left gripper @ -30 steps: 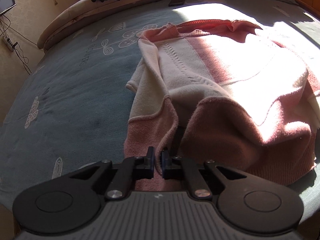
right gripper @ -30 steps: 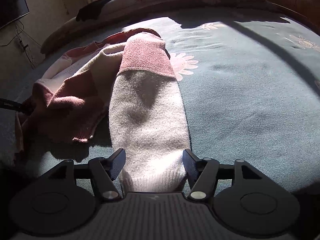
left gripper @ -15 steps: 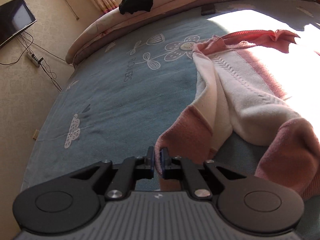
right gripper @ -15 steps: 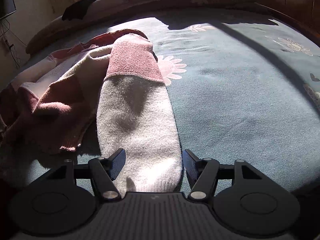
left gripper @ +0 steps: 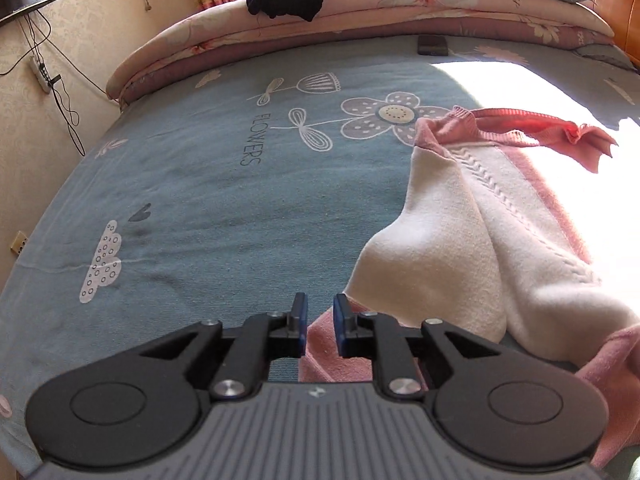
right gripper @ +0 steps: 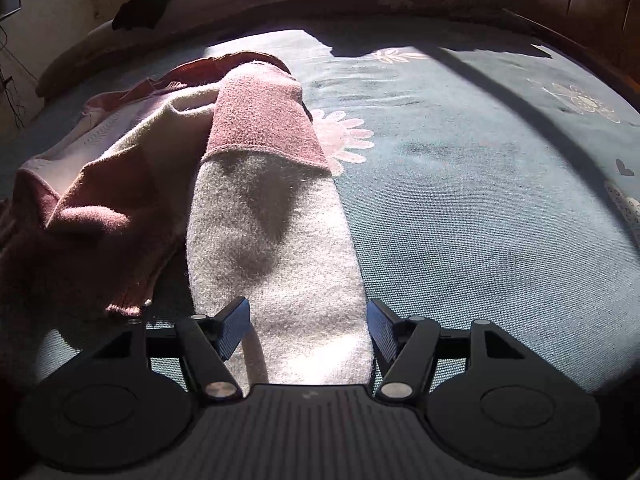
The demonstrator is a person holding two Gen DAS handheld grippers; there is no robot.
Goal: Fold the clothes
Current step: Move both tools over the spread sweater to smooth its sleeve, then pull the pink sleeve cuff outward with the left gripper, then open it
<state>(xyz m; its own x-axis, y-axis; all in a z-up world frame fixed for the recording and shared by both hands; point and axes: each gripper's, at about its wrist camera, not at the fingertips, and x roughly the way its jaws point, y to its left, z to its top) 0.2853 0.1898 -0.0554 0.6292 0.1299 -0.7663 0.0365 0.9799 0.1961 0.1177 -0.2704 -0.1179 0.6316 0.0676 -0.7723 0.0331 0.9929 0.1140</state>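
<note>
**Presently: sweater spread loose on the bed, fold incomplete**

Largest item first. The bed (left gripper: 192,208), under a blue flowered cover, carries the one garment in play: a pink and cream sweater (left gripper: 492,232). It lies on the right part of the cover in my left view, rumpled, with its collar toward the pillows and the body bunched in ridges. No square, stacked shape is visible, so I judge the folding unfinished; whether any fold has been made I cannot settle from this.

One sleeve (right gripper: 272,216) runs straight out from the body toward my right gripper, flat on the cover, cuff nearest me.

My right gripper (right gripper: 308,328) is spread wide, a finger either side of the cuff, gripping nothing. My left gripper (left gripper: 320,324) shows a narrow gap between its fingers, with pink knit just under and behind them; it appears released, nothing pinched.

Remaining, in my judgement: sleeves brought in, body flattened and doubled.
</note>
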